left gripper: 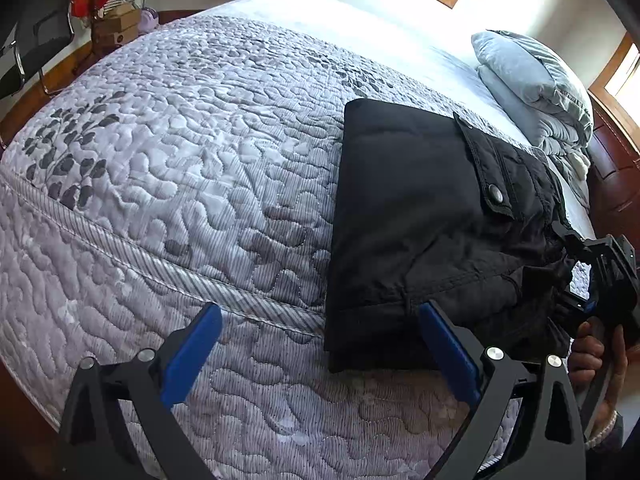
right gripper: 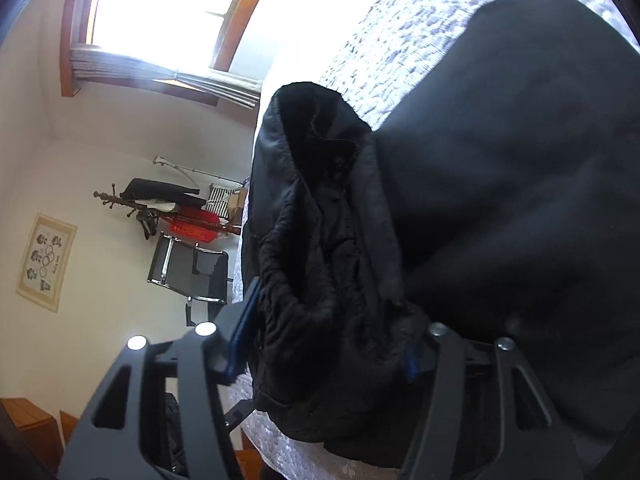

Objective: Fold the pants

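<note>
Black pants (left gripper: 420, 216) lie folded on the quilted bed (left gripper: 180, 152), near its front edge, with a snap pocket flap on top. My left gripper (left gripper: 320, 344) is open and empty, its right blue finger (left gripper: 448, 356) over the pants' near edge. My right gripper (right gripper: 328, 336) is shut on the bunched waistband end of the pants (right gripper: 332, 264) and lifts it off the bed. The right gripper also shows at the pants' right end in the left wrist view (left gripper: 576, 264).
A folded grey blanket (left gripper: 536, 92) lies at the head of the bed. A wooden headboard (left gripper: 616, 184) stands to the right. A black chair (right gripper: 188, 272), a coat rack (right gripper: 132, 204) and boxes (left gripper: 116, 26) stand past the bed's far side.
</note>
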The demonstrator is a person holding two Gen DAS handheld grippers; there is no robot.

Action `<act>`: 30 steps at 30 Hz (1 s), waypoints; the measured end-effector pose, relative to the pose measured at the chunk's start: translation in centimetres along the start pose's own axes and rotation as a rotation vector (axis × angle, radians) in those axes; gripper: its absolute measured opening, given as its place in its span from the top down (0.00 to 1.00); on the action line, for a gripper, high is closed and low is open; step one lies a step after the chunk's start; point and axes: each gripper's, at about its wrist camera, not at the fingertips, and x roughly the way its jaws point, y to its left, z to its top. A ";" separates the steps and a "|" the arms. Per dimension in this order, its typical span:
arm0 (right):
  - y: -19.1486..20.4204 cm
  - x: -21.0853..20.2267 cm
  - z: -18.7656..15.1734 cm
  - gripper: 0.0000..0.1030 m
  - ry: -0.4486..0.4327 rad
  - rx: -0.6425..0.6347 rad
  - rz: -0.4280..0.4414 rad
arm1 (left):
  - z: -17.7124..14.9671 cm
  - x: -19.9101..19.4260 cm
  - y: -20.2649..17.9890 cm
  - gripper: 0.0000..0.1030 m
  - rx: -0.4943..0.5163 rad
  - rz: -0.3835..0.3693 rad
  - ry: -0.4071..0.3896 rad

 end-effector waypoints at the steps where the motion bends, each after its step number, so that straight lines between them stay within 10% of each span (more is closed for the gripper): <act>1: -0.1 -0.1 0.0 0.56 0.002 0.006 0.005 | 0.0 0.1 -0.1 0.04 -0.002 0.000 0.001; 7: 1.1 -0.4 -0.5 0.72 -0.014 -0.060 0.018 | -0.2 0.3 0.0 0.04 -0.035 -0.003 0.019; 30: 13.3 -5.3 -0.7 0.73 -0.086 -0.335 0.123 | -0.1 -2.7 -0.7 0.04 -0.081 -0.065 0.003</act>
